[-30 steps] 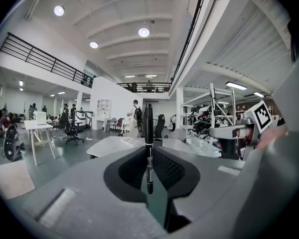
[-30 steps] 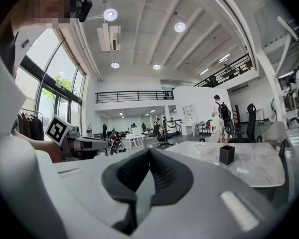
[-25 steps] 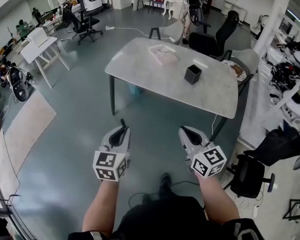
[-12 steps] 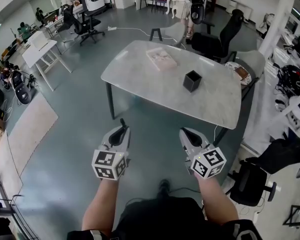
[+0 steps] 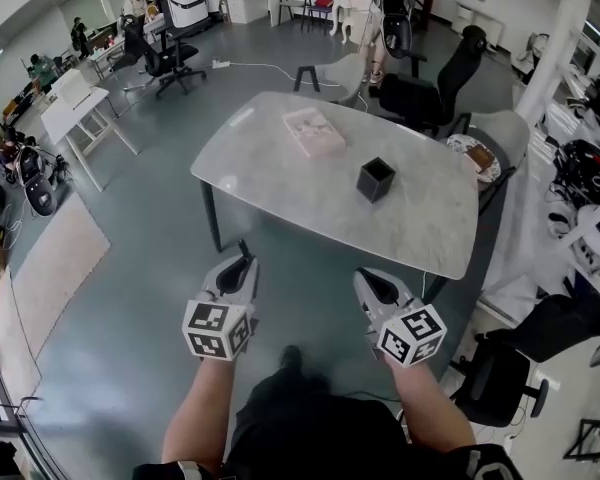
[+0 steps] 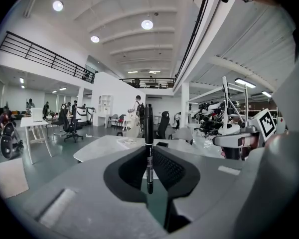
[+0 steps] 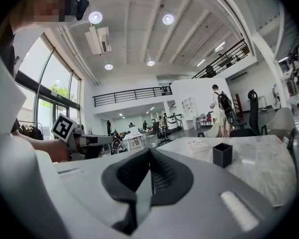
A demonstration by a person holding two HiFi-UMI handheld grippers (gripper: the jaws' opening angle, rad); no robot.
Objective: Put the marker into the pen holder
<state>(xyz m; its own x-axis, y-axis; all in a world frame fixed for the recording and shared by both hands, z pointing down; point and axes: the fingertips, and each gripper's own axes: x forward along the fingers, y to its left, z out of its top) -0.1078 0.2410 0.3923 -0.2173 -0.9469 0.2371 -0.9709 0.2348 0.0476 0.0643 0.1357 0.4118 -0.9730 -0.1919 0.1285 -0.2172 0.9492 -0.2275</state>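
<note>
A black marker [image 6: 148, 126] stands upright between the jaws of my left gripper [image 6: 148, 156], which is shut on its lower part. In the head view its tip pokes up from the left gripper [image 5: 242, 268]. The black square pen holder [image 5: 376, 179] stands on the pale marble table [image 5: 280, 168], well ahead of both grippers; it also shows as the pen holder [image 7: 222, 154] in the right gripper view. My right gripper [image 5: 370, 286] hovers over the floor beside the left one. In its own view the right gripper [image 7: 150, 166] has its jaws together with nothing between them.
A flat pinkish box [image 5: 313, 131] lies on the table's far left part. Black office chairs [image 5: 432, 80] stand behind the table and another chair [image 5: 495, 373] at my right. Grey floor [image 5: 130, 268] lies between me and the table's near edge. People and desks are far off at the back left.
The table and pen holder have drawn closer and shifted a little left in the head view. Both grippers keep the same pose, the marker still upright in the left one.
</note>
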